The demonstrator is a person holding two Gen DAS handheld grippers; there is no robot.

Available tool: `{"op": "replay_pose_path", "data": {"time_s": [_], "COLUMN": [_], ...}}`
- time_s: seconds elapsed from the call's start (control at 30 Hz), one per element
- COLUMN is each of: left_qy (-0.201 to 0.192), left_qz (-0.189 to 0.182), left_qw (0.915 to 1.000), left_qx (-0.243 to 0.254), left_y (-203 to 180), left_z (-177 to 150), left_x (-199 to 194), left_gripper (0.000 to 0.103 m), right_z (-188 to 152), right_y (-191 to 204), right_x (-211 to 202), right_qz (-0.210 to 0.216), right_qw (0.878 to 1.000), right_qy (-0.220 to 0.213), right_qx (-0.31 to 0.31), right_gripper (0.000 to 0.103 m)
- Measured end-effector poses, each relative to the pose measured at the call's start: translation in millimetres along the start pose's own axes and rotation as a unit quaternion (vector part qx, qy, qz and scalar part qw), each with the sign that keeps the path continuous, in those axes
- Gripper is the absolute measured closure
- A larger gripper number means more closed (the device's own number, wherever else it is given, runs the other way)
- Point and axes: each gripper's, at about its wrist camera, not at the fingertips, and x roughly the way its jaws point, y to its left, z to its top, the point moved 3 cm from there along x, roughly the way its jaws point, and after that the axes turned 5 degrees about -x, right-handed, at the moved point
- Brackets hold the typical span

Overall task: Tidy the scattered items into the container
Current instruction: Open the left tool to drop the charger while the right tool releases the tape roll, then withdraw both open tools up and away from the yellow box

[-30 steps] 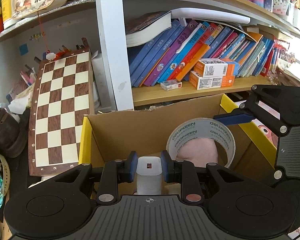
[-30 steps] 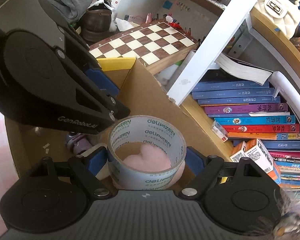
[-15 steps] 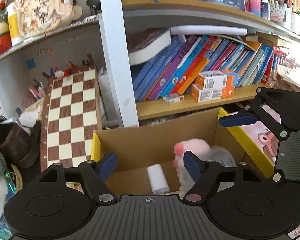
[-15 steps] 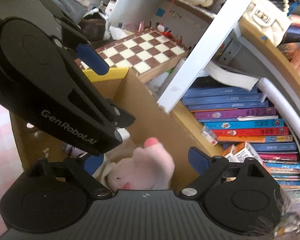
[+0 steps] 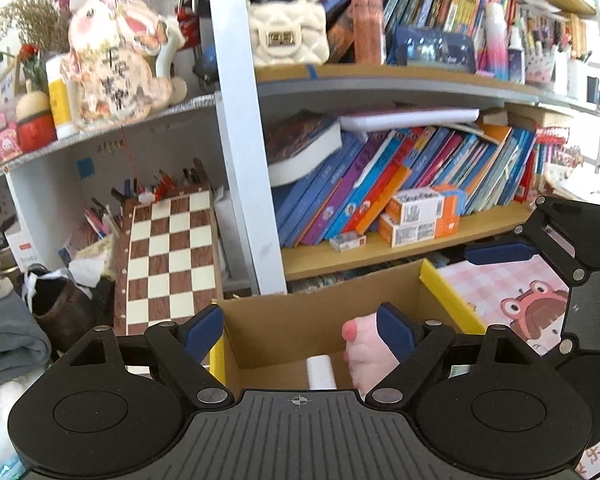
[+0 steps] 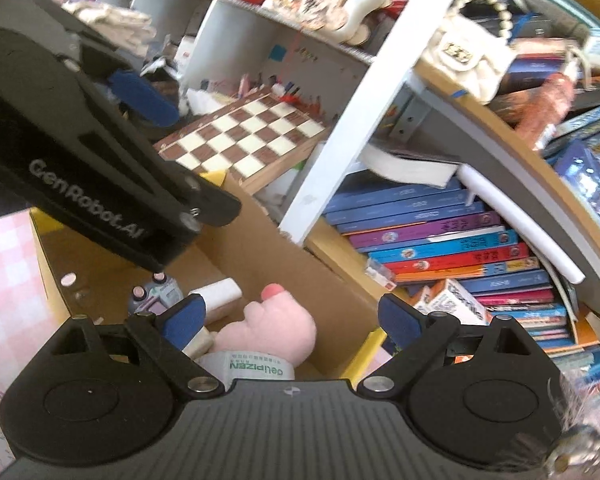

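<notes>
An open cardboard box [image 5: 320, 312] with yellow flap edges lies below both grippers. Inside it are a pink plush toy [image 6: 280, 328], a roll of clear tape [image 6: 256, 368], a white block [image 6: 218, 292] and a small purple-grey toy [image 6: 156, 294]. My left gripper [image 5: 298, 326] hovers above the box, its jaws opening with nothing held; the white block [image 5: 320, 372] and the plush [image 5: 360, 344] lie far beneath. My right gripper [image 6: 292, 316] stands open over the plush and tape, touching neither. The left gripper's finger [image 6: 144, 96] crosses the right wrist view at upper left.
Behind the box rises a shelf unit with a white post [image 5: 240, 140] and rows of leaning books [image 5: 380, 184]. A chessboard [image 5: 168, 264] leans at the left, beside a brown shoe [image 5: 60, 304] and grey cloth. A pink checked mat [image 5: 500, 292] lies right of the box.
The left gripper let go of the white block and the right let go of the tape roll; both items now lie in the box. Both grippers opened wide and rose away from it.
</notes>
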Motion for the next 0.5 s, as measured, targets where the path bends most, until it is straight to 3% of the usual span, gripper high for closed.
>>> {"op": "replay_pose_path", "data": {"time_s": [0.5], "left_qy": [-0.051], "left_qz": [-0.023], "left_qw": [0.9984], "left_qx": [0.007], "left_y": [-16.7], "left_z": [-0.8], "left_x": [-62.4], "left_gripper": [0.010], "right_z": [1.4], "right_y": [-2.0], "right_x": [-67.2], "right_qz": [-0.039], "right_qw": [0.996], "right_qy": [-0.028], "right_qx": [0.078], "right_gripper": [0.009]}}
